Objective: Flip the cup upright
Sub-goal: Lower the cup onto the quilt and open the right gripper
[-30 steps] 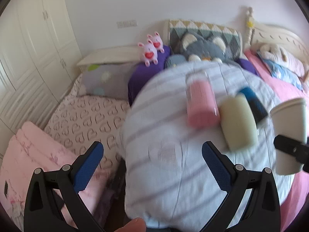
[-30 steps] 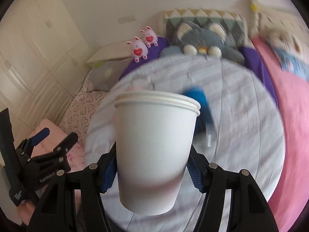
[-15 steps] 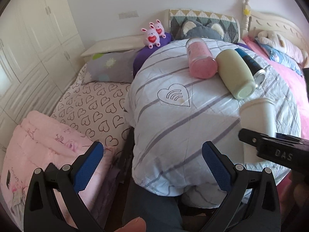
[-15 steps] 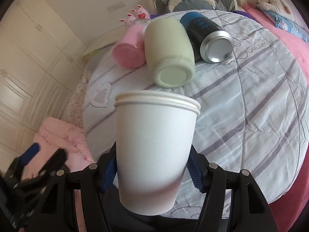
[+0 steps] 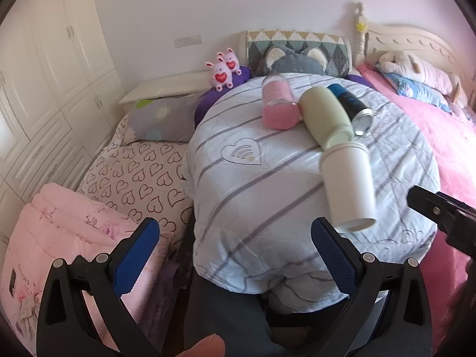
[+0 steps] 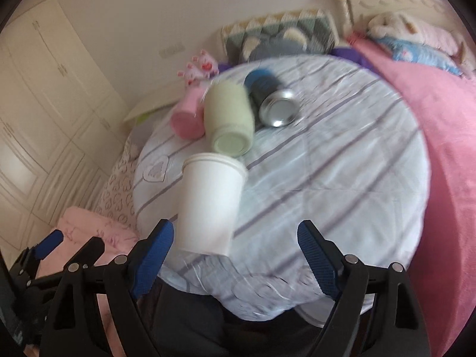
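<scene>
A white paper cup (image 5: 348, 186) stands mouth up on the round striped table (image 5: 244, 202) near its front edge; it also shows in the right wrist view (image 6: 209, 205). My right gripper (image 6: 235, 255) is open and empty, just in front of the cup, and its tip shows in the left wrist view (image 5: 437, 212). My left gripper (image 5: 235, 255) is open and empty, low at the table's front left. A pale green cup (image 5: 325, 119), a pink cup (image 5: 278, 105) and a dark blue can (image 5: 352, 105) lie on their sides behind the white cup.
A bed with a pink cover (image 5: 440, 131) lies to the right. A heart-print mattress (image 5: 139, 175) and pink folded quilt (image 5: 53, 232) lie to the left. Pillows and plush toys (image 5: 223, 70) sit behind the table. White wardrobes (image 5: 44, 68) line the left wall.
My right gripper has opened and let go of the white cup, which now stands on the table. The right gripper has drawn back from it. The left gripper stayed open.
</scene>
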`<state>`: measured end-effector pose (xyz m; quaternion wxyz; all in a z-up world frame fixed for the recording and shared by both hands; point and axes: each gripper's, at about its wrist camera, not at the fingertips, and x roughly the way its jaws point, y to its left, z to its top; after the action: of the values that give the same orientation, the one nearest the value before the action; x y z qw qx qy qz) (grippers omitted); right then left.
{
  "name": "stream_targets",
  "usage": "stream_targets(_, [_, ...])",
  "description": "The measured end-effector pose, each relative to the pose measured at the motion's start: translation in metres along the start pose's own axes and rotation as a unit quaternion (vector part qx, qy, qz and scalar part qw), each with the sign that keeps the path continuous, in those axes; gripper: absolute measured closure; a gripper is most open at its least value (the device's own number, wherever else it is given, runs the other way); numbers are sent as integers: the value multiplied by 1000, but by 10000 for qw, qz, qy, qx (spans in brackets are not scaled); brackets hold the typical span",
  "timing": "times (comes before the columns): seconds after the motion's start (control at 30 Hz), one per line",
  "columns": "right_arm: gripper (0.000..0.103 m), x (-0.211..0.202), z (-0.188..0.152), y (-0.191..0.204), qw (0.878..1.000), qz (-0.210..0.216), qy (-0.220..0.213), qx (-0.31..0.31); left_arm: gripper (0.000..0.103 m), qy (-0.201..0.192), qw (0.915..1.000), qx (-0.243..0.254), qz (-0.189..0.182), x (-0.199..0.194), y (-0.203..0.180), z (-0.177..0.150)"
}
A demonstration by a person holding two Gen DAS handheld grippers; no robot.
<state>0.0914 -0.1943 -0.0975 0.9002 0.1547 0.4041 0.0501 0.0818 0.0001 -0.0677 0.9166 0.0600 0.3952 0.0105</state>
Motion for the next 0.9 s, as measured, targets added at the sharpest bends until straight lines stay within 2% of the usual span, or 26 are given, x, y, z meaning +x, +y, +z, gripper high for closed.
stream_targets(0.17, [17, -35, -24, -9, 9984, -287, -471, -79, 0, -76, 10000, 63, -12, -14, -11, -7])
stream_targets(0.23, [17, -45, -34, -13, 9980, -332, -537, -59, 0, -69, 10000, 69, -5, -18, -13, -11])
stream_targets(0.4, [17, -51, -55, -26, 9979, -460, -450, 1, 0, -64, 9999, 126, -34, -25, -20, -17])
stream_targets(0.9, [16, -48, -58, -20, 9985, -354, -415, -79, 0, -81, 9998, 163, -108, -31, -28, -21])
